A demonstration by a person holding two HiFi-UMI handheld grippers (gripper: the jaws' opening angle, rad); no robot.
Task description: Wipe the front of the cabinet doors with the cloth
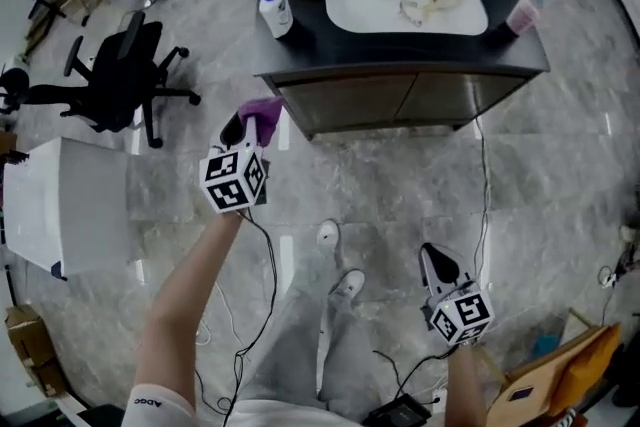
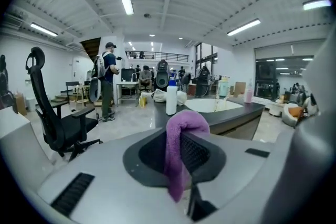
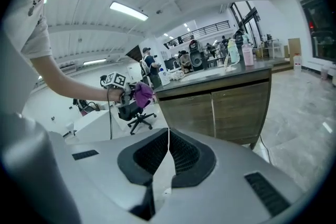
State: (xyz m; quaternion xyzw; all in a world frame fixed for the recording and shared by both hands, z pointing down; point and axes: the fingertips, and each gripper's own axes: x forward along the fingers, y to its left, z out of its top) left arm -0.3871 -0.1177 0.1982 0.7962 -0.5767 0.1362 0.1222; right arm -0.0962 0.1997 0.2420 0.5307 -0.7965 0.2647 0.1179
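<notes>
Though clear of cabinet doors (image 1: 400, 101), left gripper (image 1: 247, 124) tight on cloth (image 1: 264, 111); right gripper (image 1: 437, 261) closed.

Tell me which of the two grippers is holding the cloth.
The left gripper, shut on the purple cloth; the right gripper is shut on nothing.

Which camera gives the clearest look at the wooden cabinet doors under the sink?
The right gripper view: both cabinet doors face it nearly head-on, seam included. The head view sees the doors from steeply above, squashed into a thin strip. The left gripper view catches only a sliver beyond the purple cloth.
</notes>
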